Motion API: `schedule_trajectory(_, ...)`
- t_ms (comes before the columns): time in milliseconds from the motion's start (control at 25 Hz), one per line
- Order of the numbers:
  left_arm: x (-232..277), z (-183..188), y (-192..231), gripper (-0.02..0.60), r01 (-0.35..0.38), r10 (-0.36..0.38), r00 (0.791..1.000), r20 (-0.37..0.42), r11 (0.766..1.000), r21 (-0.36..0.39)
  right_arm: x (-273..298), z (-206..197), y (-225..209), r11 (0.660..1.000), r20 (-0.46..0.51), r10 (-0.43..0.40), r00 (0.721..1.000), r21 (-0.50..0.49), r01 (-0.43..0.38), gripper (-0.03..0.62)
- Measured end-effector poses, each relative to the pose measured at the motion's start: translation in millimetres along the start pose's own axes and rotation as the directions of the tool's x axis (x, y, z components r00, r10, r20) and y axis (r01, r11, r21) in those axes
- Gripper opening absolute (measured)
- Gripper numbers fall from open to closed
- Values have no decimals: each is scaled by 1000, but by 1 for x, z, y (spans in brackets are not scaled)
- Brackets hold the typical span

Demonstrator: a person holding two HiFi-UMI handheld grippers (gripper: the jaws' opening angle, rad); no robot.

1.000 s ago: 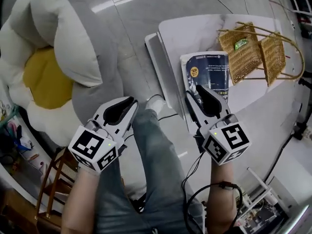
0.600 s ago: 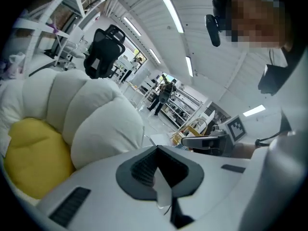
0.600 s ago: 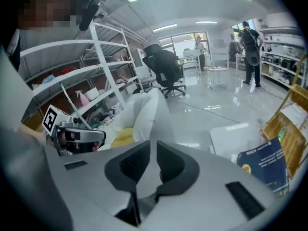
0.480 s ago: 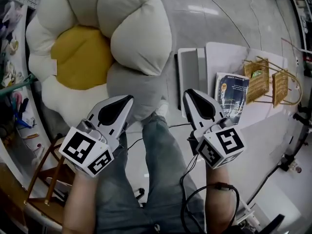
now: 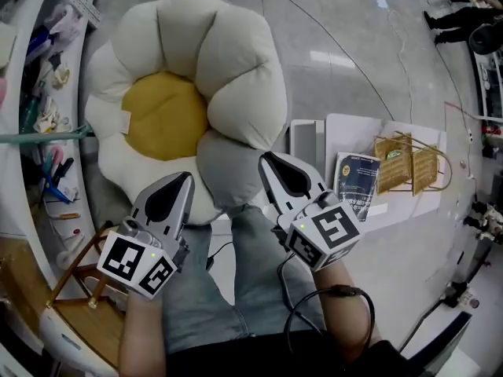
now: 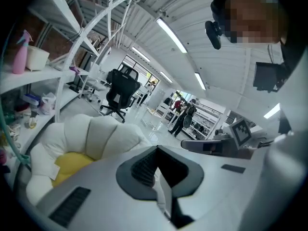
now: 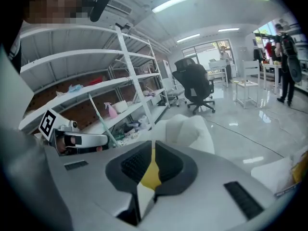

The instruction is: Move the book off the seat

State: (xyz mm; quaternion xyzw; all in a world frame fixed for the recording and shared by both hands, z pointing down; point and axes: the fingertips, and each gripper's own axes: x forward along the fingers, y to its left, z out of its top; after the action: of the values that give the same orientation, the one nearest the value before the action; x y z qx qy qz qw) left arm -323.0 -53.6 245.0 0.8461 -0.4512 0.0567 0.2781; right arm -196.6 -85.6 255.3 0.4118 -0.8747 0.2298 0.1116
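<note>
While the head view swings left from a second ago, the flower-shaped seat (image 5: 228, 69) comes to fill the upper middle. A second ago it was cut off at the left edge.

- The book (image 5: 356, 187) now lies small at the right. A second ago it lay directly under the right gripper.
- It rests flat on the white counter (image 5: 346, 132), as before, well apart from the seat.
- The wicker basket (image 5: 410, 163) sits just beside the book's far right edge, in the same relation as earlier.
- The right gripper (image 5: 267, 161) now hangs over the seat's grey near petal. Its jaws are closing, all but together where they stood apart a second ago, with nothing between them. Only the yellow centre (image 5: 161, 116) shows past them in the right gripper view.
- The left gripper (image 5: 185, 179) is clenched with nothing in it, tip over the seat's near white edge. It was slightly parted a second ago.

Edges and room:
- A grey panel (image 5: 306, 140) stands against the counter's left edge, between counter and seat.
- The book's near edge lies close to the counter's front edge.
- Cluttered shelving (image 5: 43, 144) runs along the seat's left side, with a wooden frame (image 5: 67, 297) below it.
- Glossy floor (image 5: 338, 45) lies open beyond the seat and the counter.
- The person's legs (image 5: 228, 289) fill the gap between the two grippers.
</note>
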Motion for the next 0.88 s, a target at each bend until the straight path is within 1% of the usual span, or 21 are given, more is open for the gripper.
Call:
schedule_trajectory(240,-56,61,-25,5,-78,78,994,72,997,-3,-18,70,54,995,36,87,996,-57,-85,35)
schedule_trajectory(440,-88,110,-46,5,-87,90,981,171,996,-28,-32,121,87,984,79,149,986,-113,-140,35)
schedule_trajectory(560,-103,133,-78,5,-89,83,978,191,996,21,-53,147,106,978,97,184,978,-123,-171,35)
schedule_trajectory(640,-110,147,-94,5,-94,82,975,206,994,49,-68,164,115,976,119,191,974,-134,-175,35)
schedule_trajectory(760,-117,171,-106,5,-112,92,966,240,991,68,-85,189,124,973,152,195,969,-153,-172,35)
schedule_trajectory(880,-123,196,-118,5,-123,92,961,262,987,104,-100,216,127,974,202,190,961,-163,-158,35)
